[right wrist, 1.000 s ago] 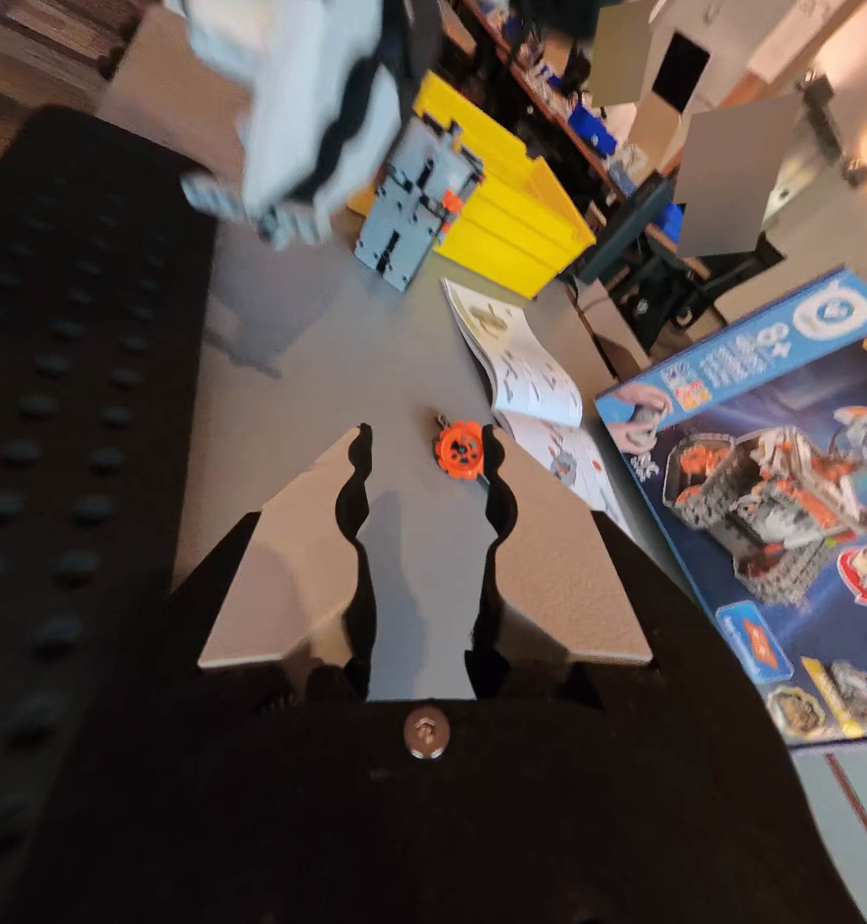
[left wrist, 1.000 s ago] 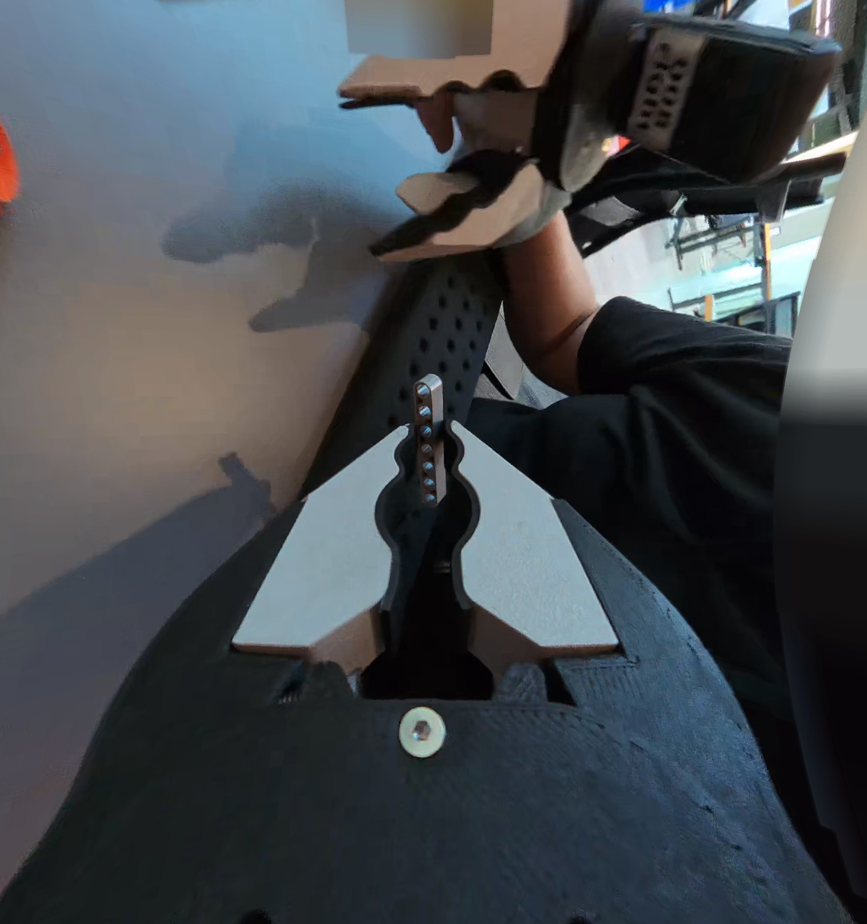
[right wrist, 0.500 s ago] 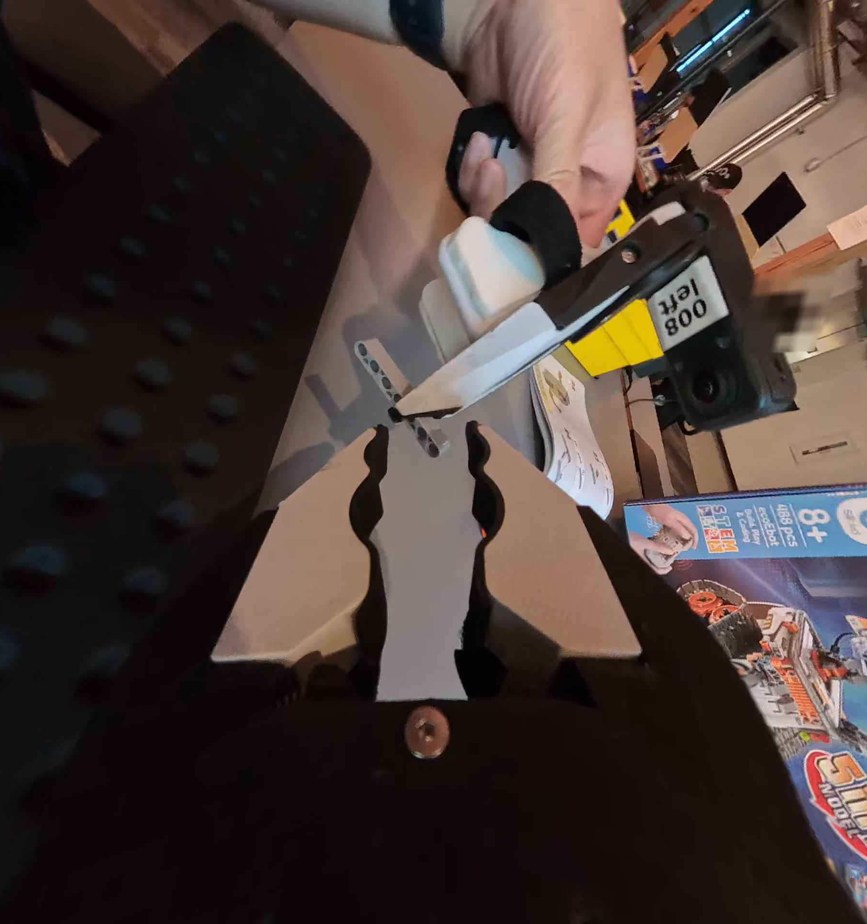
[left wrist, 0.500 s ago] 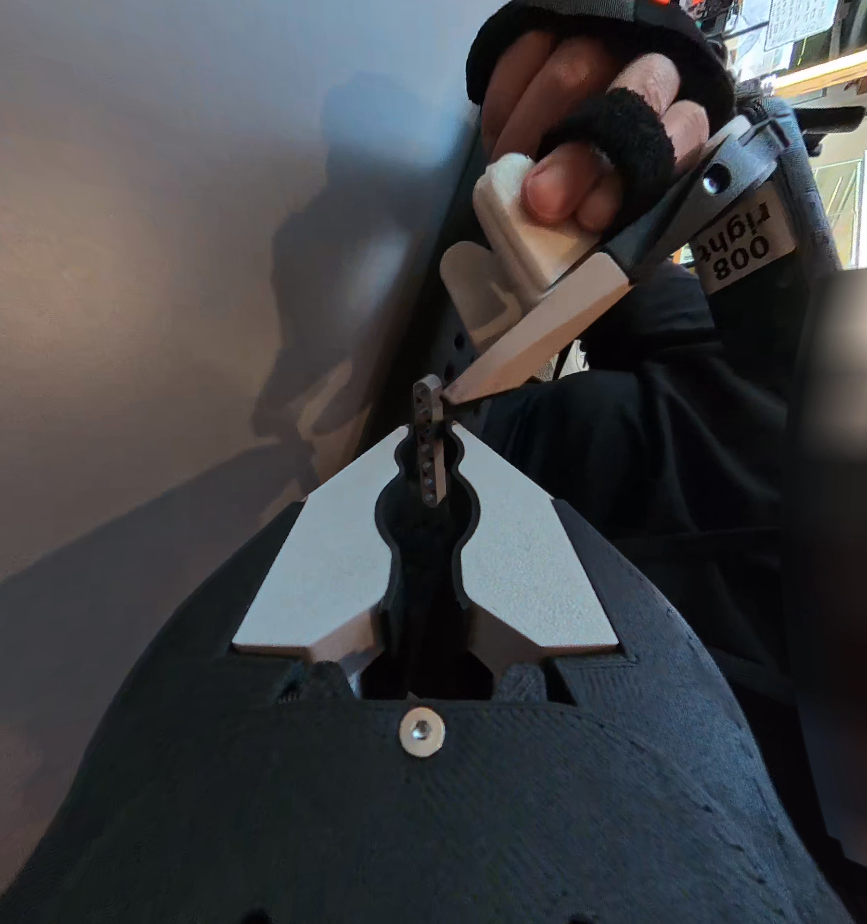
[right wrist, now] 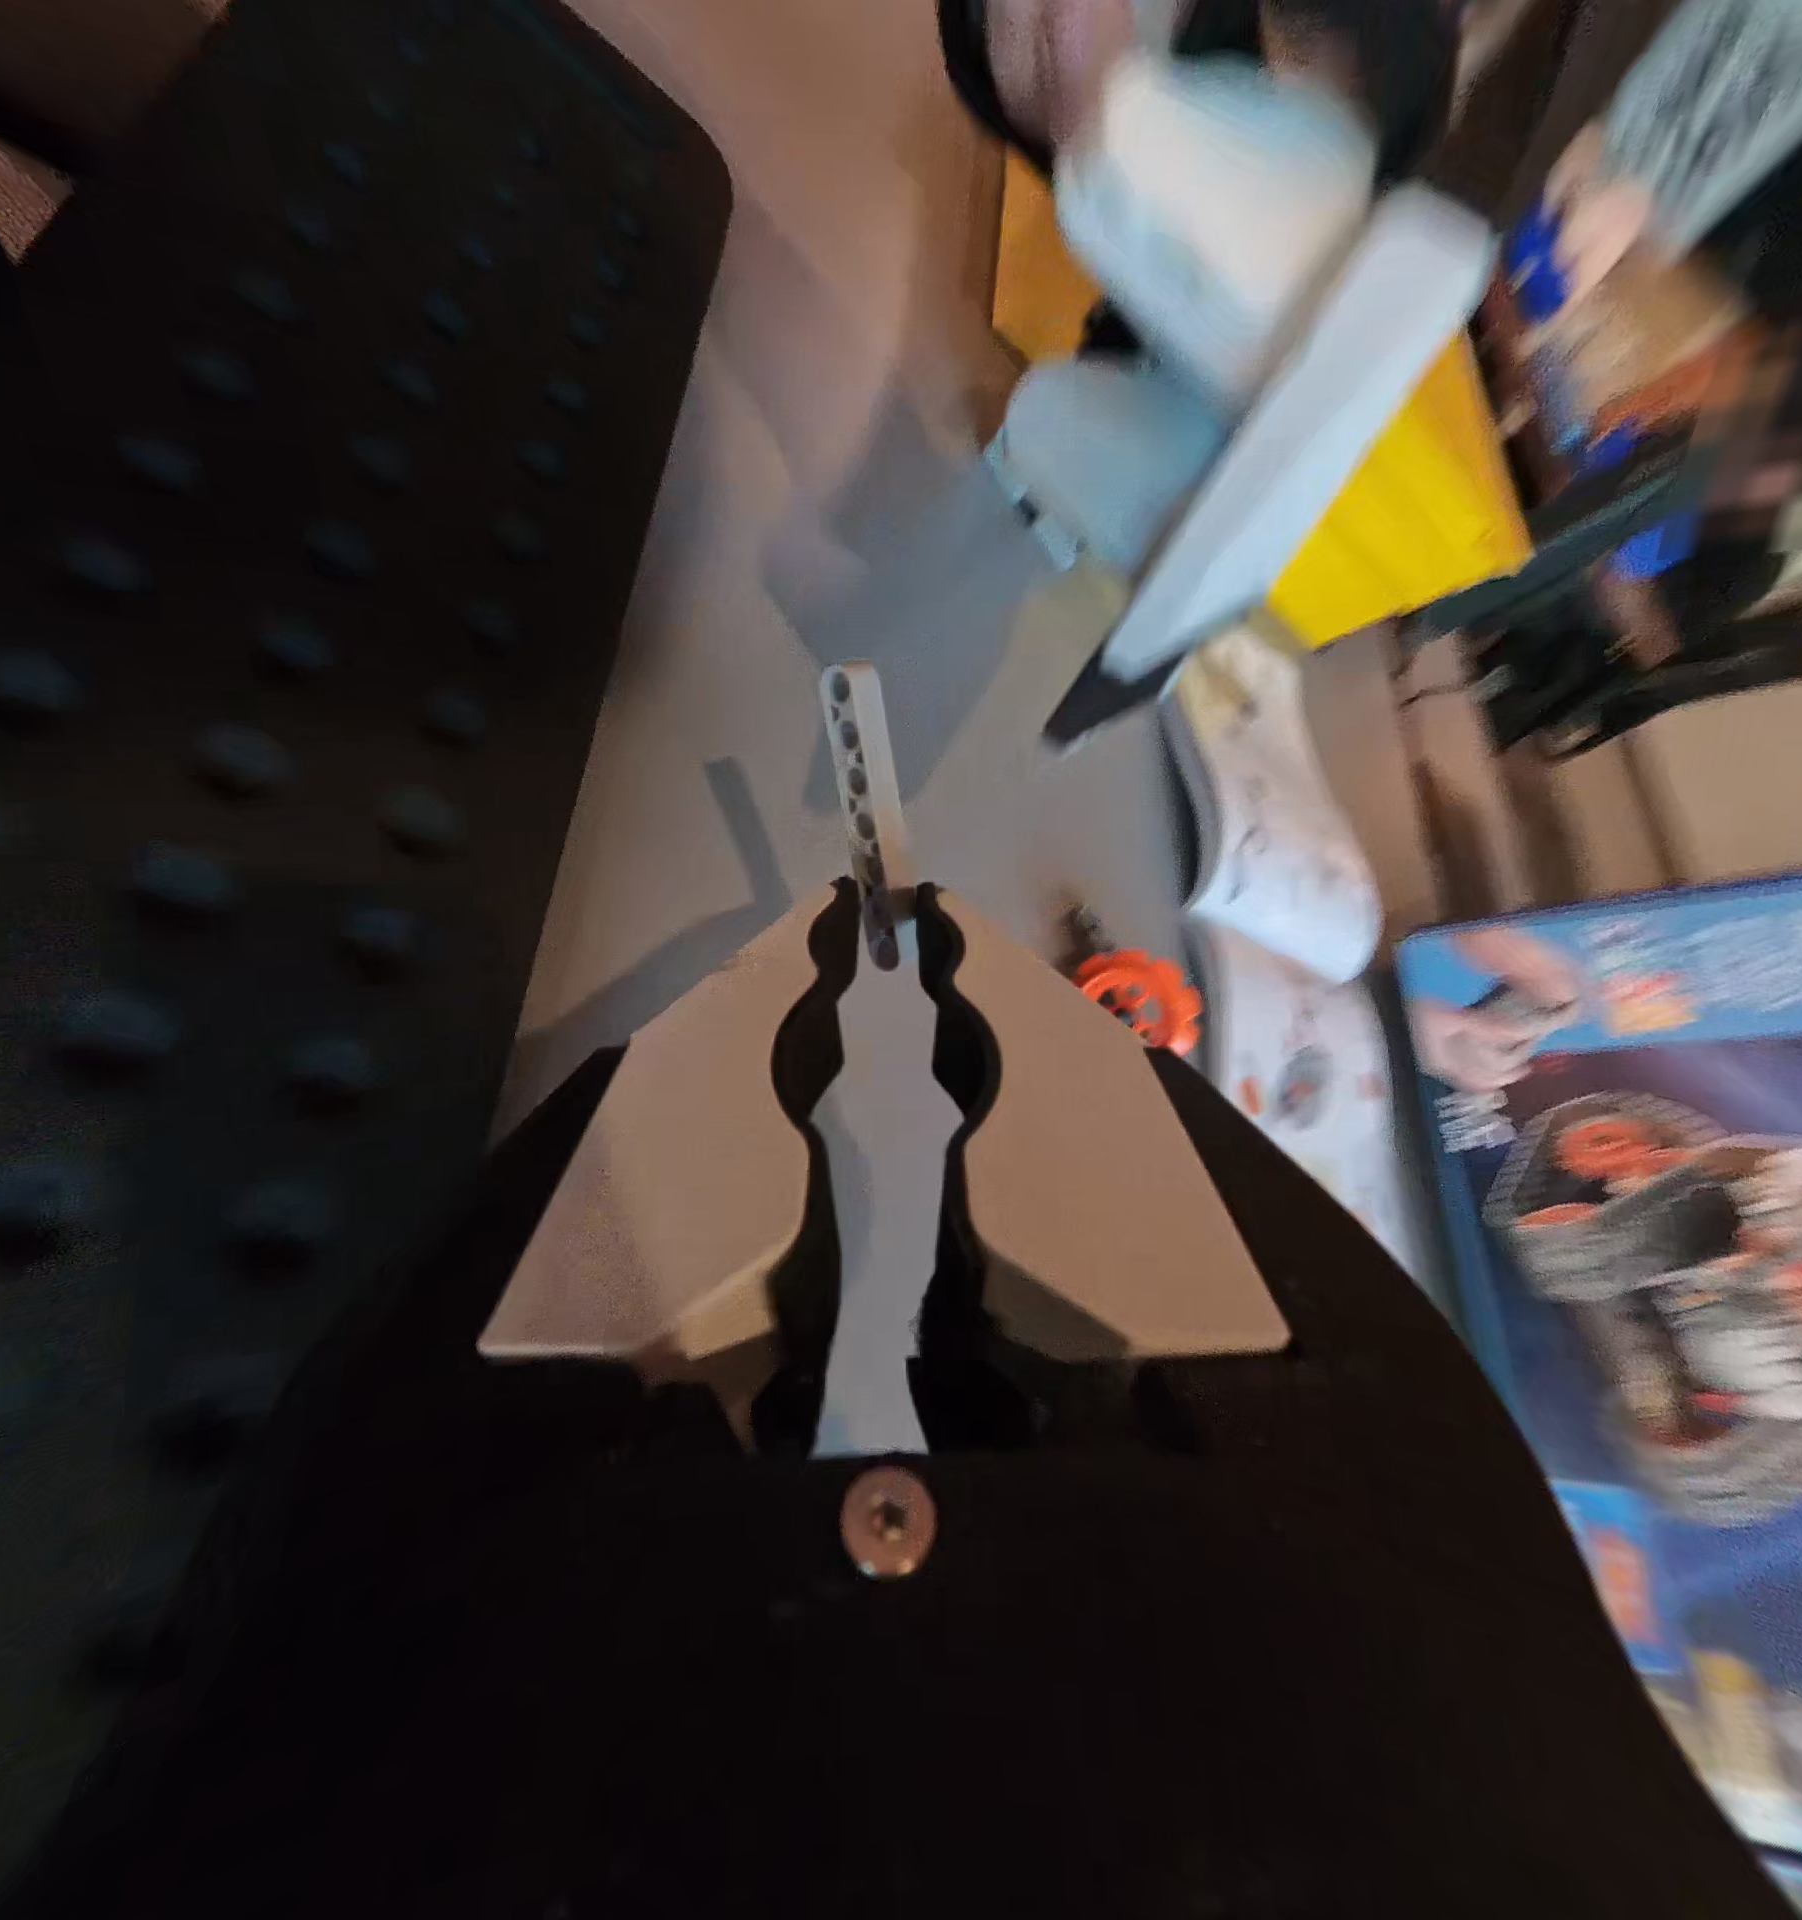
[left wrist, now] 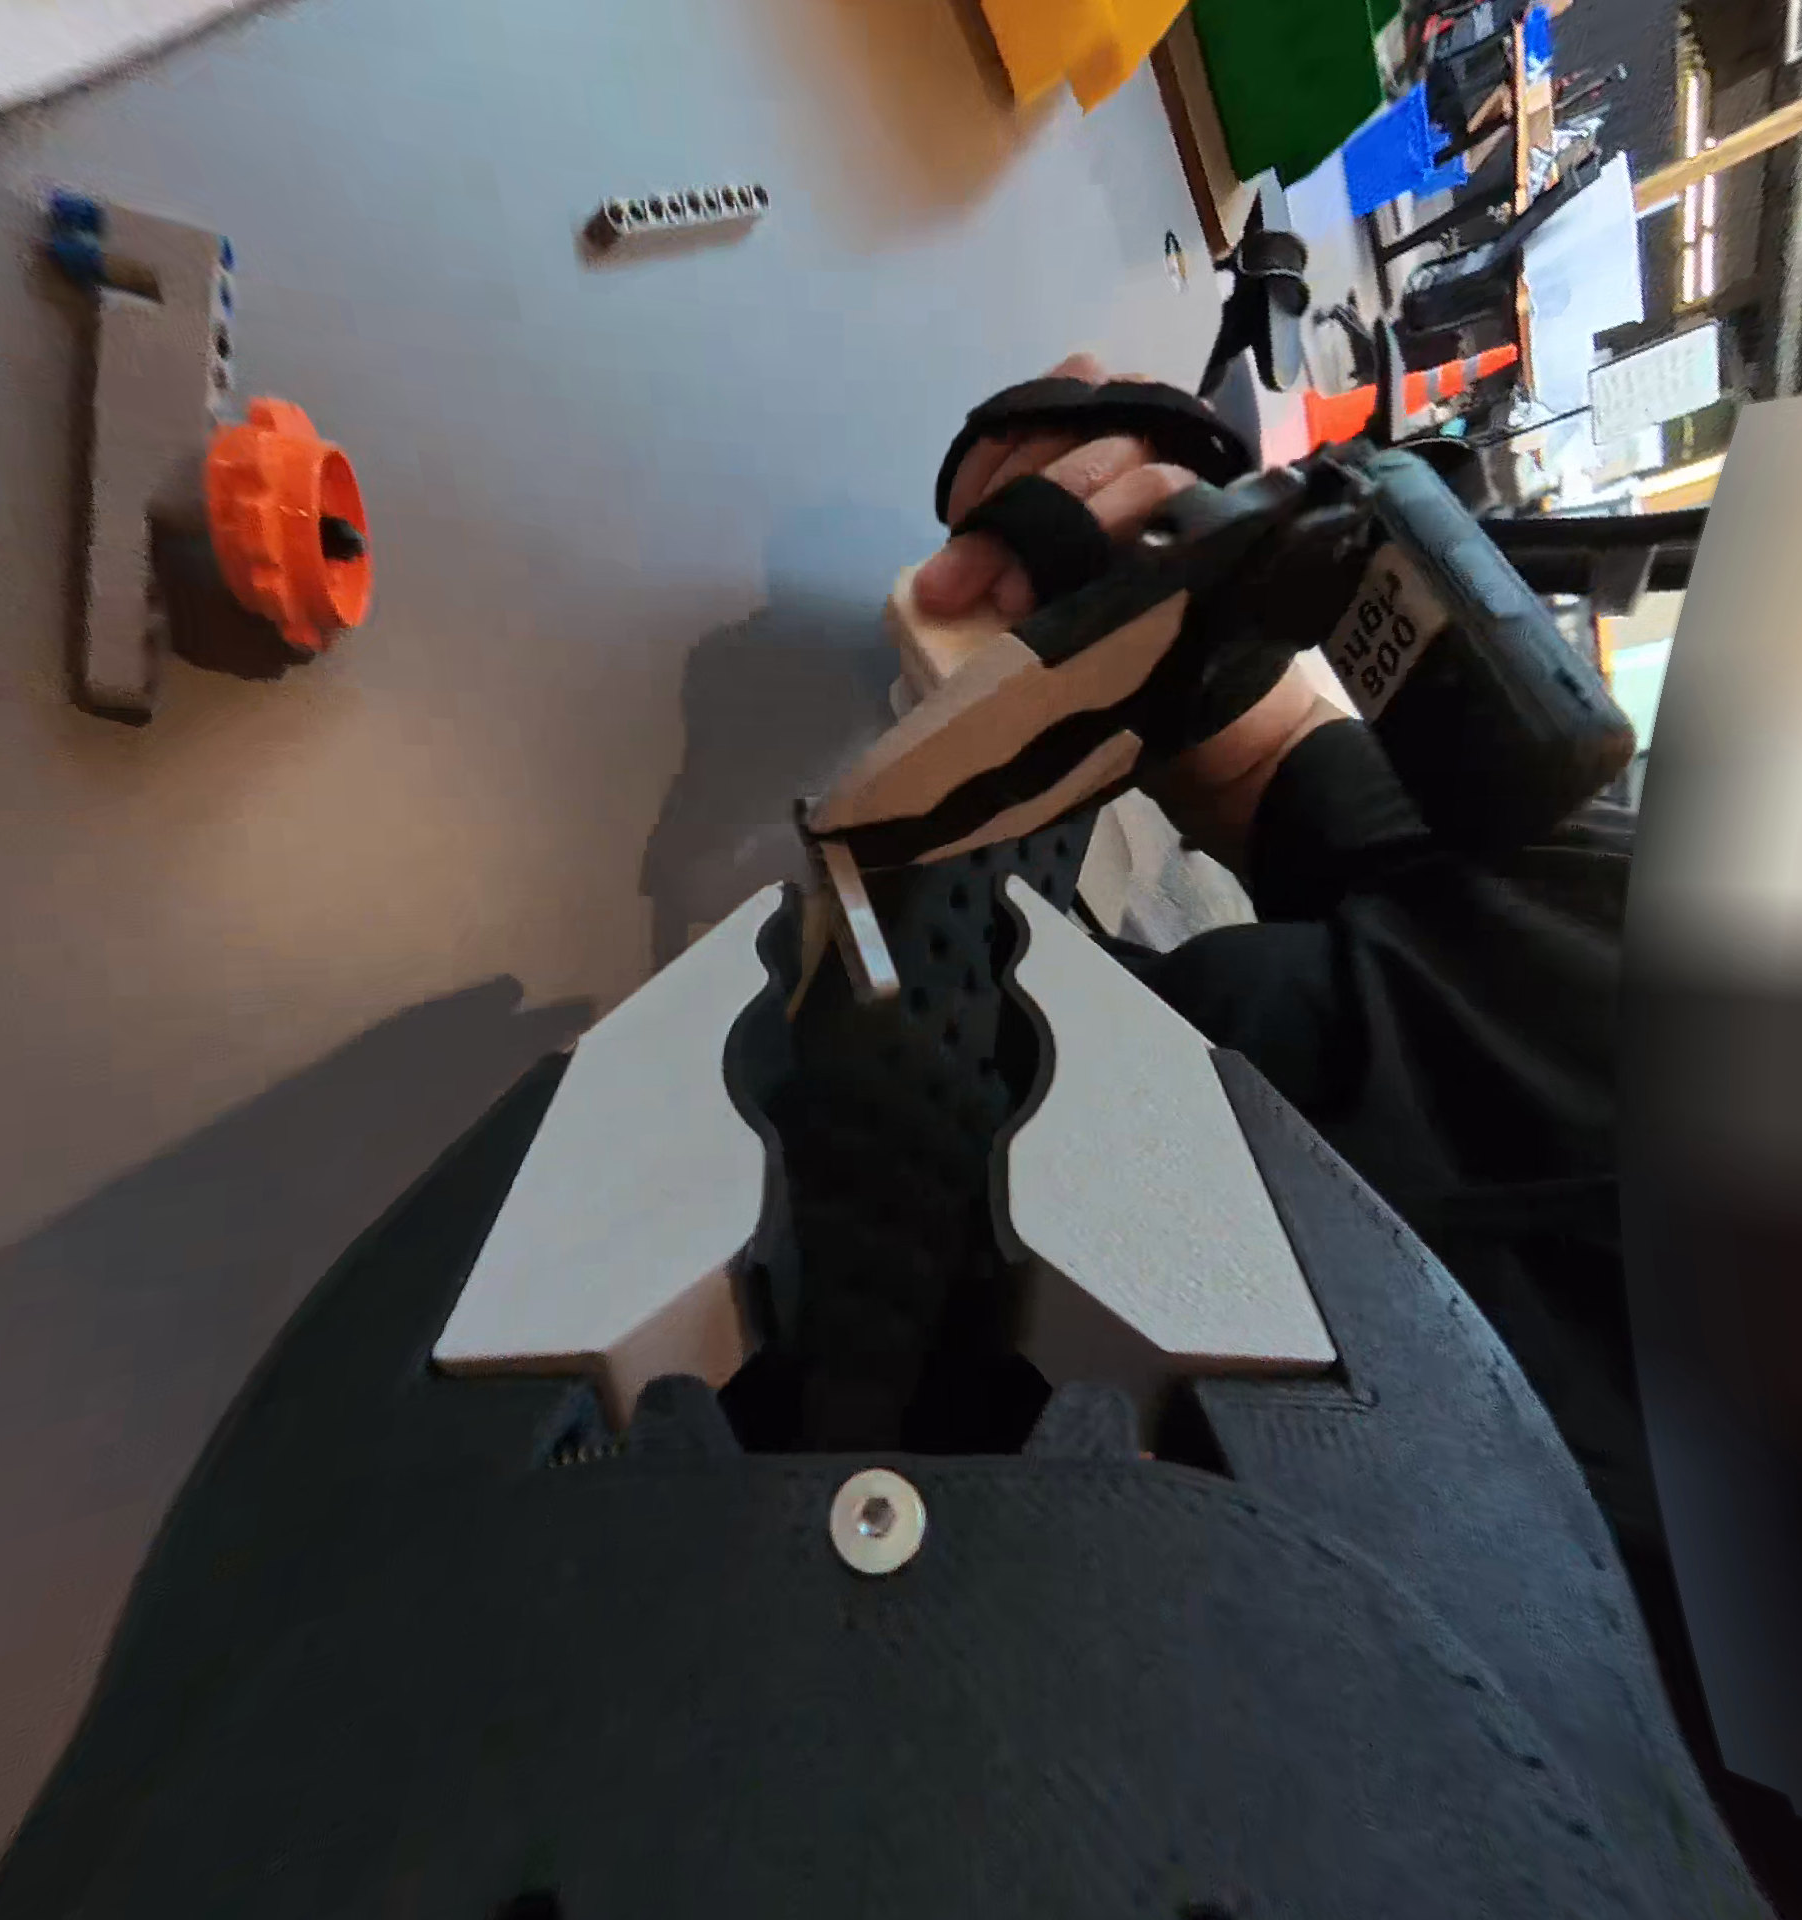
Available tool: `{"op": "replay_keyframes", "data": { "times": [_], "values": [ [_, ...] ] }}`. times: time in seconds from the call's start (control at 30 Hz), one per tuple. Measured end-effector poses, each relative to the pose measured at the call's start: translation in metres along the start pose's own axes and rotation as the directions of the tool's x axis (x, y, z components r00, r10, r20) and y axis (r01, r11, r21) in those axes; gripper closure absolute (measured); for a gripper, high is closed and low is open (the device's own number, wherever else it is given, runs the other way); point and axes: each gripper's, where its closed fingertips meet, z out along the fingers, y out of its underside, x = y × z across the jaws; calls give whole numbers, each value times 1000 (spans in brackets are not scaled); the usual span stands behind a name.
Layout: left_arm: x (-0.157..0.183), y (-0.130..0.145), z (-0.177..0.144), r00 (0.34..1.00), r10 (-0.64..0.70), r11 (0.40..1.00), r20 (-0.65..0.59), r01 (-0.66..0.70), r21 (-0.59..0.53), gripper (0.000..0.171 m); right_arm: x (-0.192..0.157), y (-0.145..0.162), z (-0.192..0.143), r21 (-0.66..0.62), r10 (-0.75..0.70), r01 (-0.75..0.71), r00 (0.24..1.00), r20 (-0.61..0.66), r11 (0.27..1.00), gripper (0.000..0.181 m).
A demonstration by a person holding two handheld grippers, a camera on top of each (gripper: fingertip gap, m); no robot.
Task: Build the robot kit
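Tongs first. My right tongs (right wrist: 881,894) are clamped on the near end of a grey holed beam (right wrist: 861,779); the rest of it sticks out past the tips, up off the worktop (left wrist: 461,468). My left tongs (left wrist: 897,914) stand apart and hold nothing. In the left wrist view the beam hangs in that gap, nearer the left-side finger; I cannot tell whether it touches. The right wrist view shows the left tongs only as a blur to the right of the beam and clear of it.

So the beam is in the air, gripped on one side only.

On the worktop, far left in the left wrist view:
- an orange gear (left wrist: 284,520) on a grey bracket (left wrist: 118,468) with blue pins
- a second beam (left wrist: 673,213) lying loose, well apart from both tongs

Under the beam, along the near edge of the worktop, is a black dimpled mat (right wrist: 253,623). To the right lie an open booklet (right wrist: 1281,831) and a blue box (right wrist: 1655,1195), with a yellow bin (right wrist: 1396,520) farther off. All three are blurred.
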Motion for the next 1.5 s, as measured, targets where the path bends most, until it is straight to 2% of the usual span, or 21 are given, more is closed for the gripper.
{"op": "replay_keyframes", "data": {
  "times": [0.07, 0.17, 0.2, 0.37, 0.47, 0.67, 0.73, 0.8, 0.93, 1.1, 1.13, 1.2, 1.27, 1.5],
  "values": [
    [3, -2, -17, 993, 86, 994, 84, -91, 64, 136, -1, 12, 6, -47, 225, -221, 968, 108, 974, 172],
    [2, 4, -40, 962, 167, 974, 215, -195, 116, 136, -7, 20, 11, -192, 536, -500, 791, 294, 844, 172],
    [2, 10, -46, 956, 177, 970, 233, -209, 123, 137, -6, 22, 13, -230, 578, -530, 750, 323, 816, 172],
    [4, 40, -73, 960, 119, 971, 252, -166, 174, 139, -1, 41, 27, -400, 614, -477, 696, 372, 783, 172],
    [-1, 53, -86, 958, 83, 969, 273, -142, 201, 140, 1, 42, 36, -426, 628, -473, 673, 391, 771, 172],
    [-4, 58, -109, 962, 53, 961, 269, -122, 247, 140, 2, 48, 46, -417, 586, -435, 722, 368, 798, 173],
    [-5, 56, -116, 961, 49, 957, 273, -123, 262, 141, 4, 46, 48, -388, 583, -453, 734, 348, 803, 161],
    [-4, 54, -122, 959, 51, 952, 278, -131, 277, 141, 8, 43, 46, -333, 574, -477, 752, 324, 813, 151],
    [-6, 58, -129, 957, 48, 946, 287, -137, 295, 141, 16, 39, 35, -146, 496, -474, 830, 254, 868, 151],
    [-12, 60, -132, 961, 22, 946, 275, -109, 305, 141, 11, 49, 33, -135, 459, -439, 859, 228, 888, 157],
    [-11, 60, -133, 963, 21, 945, 270, -107, 308, 141, 9, 50, 35, -142, 463, -441, 853, 240, 886, 159],
    [-12, 60, -133, 962, 22, 944, 272, -110, 311, 141, 4, 51, 37, -171, 483, -452, 832, 274, 875, 175],
    [-12, 61, -134, 960, 24, 944, 278, -113, 311, 141, 4, 49, 38, -170, 500, -470, 821, 278, 866, 175],
    [-11, 60, -140, 964, 22, 934, 265, -114, 338, 141, 31, 24, 34, -11, 347, -349, 928, 132, 937, 175]
  ]
}}
